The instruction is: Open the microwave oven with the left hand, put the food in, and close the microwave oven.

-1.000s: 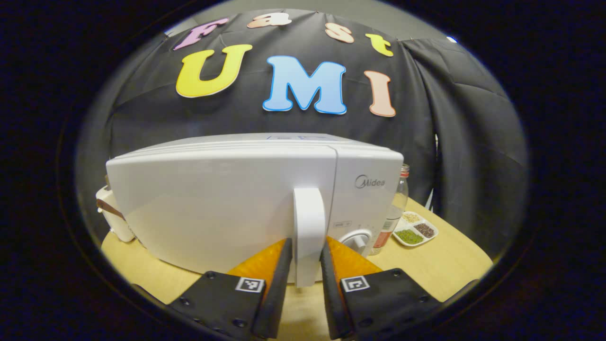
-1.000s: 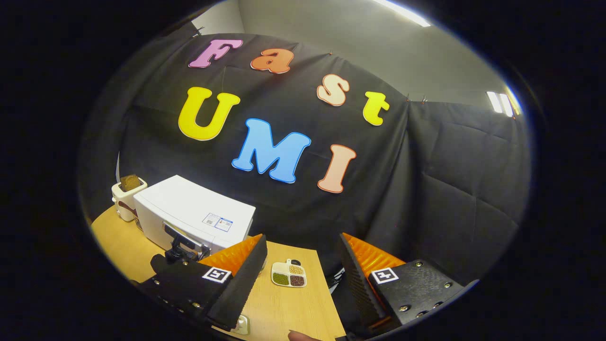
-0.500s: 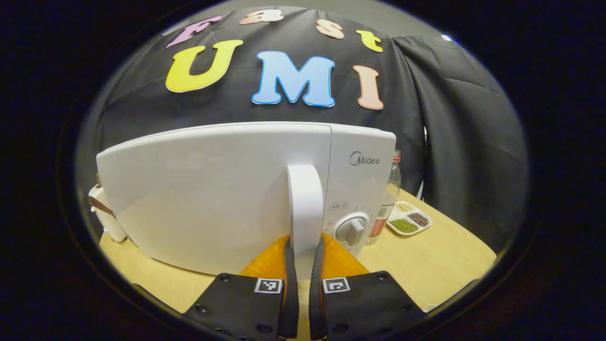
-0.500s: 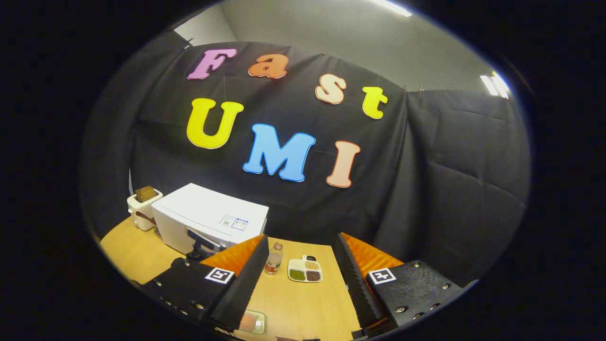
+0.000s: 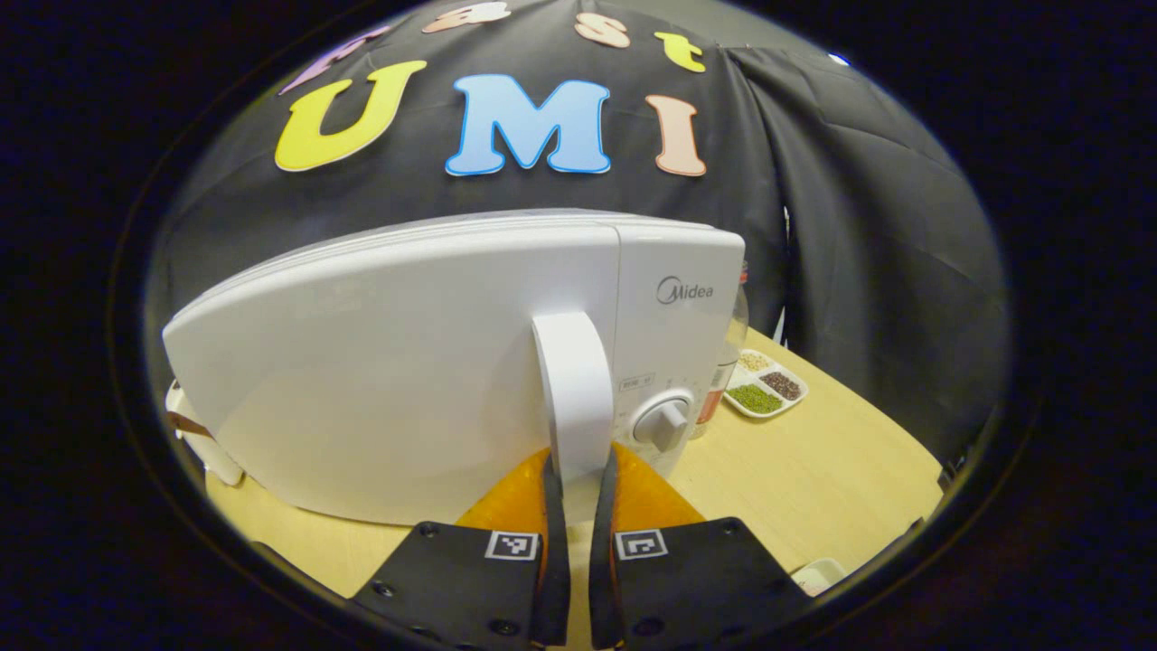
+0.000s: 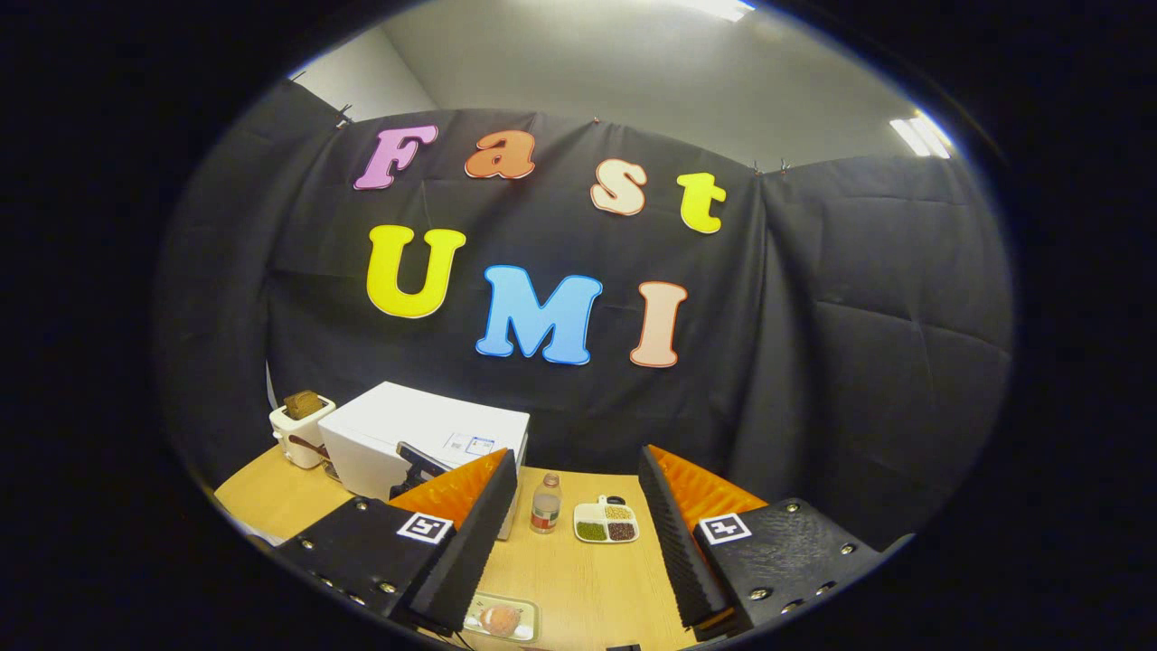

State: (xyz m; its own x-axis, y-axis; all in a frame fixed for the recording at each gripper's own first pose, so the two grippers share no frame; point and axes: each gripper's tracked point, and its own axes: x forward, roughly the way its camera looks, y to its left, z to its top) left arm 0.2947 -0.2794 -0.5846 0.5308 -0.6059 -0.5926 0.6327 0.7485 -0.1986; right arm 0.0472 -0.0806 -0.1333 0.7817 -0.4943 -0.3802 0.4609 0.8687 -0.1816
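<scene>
The white microwave (image 5: pixel 407 362) stands on the wooden table (image 5: pixel 813 470) with its door against the body. My left gripper (image 5: pixel 578 470) is shut on the lower end of the upright white door handle (image 5: pixel 572 380), one finger on each side. In the right gripper view the microwave (image 6: pixel 425 434) sits at the left, with the left gripper (image 6: pixel 411 459) at its front. My right gripper (image 6: pixel 577 457) hangs open above the table with nothing between its fingers. A small tray of orange food (image 6: pixel 500 619) lies below it near the table's front edge.
A bottle (image 6: pixel 545 504) and a white divided dish of grains (image 6: pixel 606 523) stand right of the microwave. A white toaster with bread (image 6: pixel 301 420) is on its left. The control knob (image 5: pixel 663 423) is just right of the handle.
My left gripper closed from open onto the door handle. The right gripper levelled out and drew back, bringing the bottle and the food tray into its view.
</scene>
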